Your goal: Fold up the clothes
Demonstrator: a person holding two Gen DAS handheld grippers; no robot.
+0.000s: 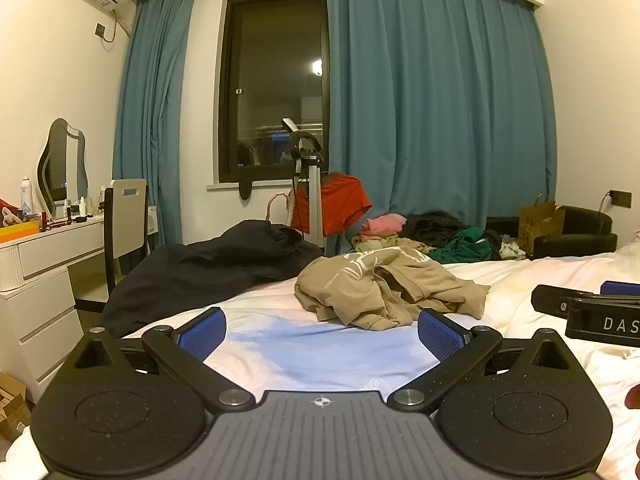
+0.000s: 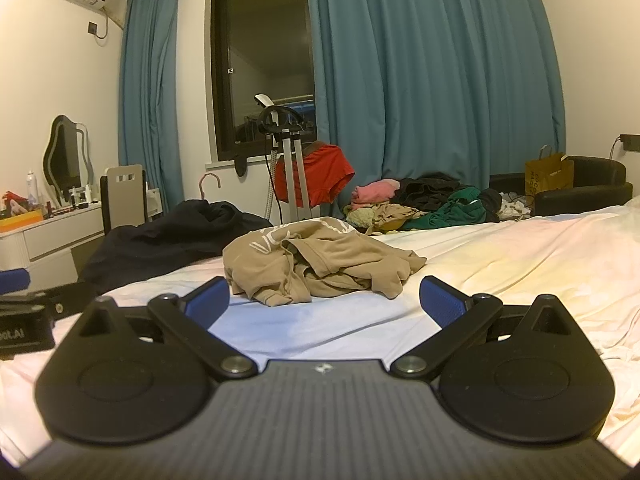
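Both grippers, left point(image 1: 322, 334) and right point(image 2: 325, 304), hover spread wide and empty over the bed point(image 1: 312, 356), with the crumpled tan shirt point(image 2: 316, 266) lying just ahead at frame centre.

Both views are taken low over the bed point(image 1: 304, 344), each from behind its own gripper and directed along the spread fingers toward the window point(image 1: 276, 92) and blue curtains point(image 1: 432, 112). The left gripper point(image 1: 322, 334) is seen close at the bottom of the left wrist view, the right gripper point(image 2: 325, 304) likewise in the right wrist view. The crumpled tan garment point(image 1: 384, 288) just ahead is shared by both, and each gripper's edge is caught in the other's view.
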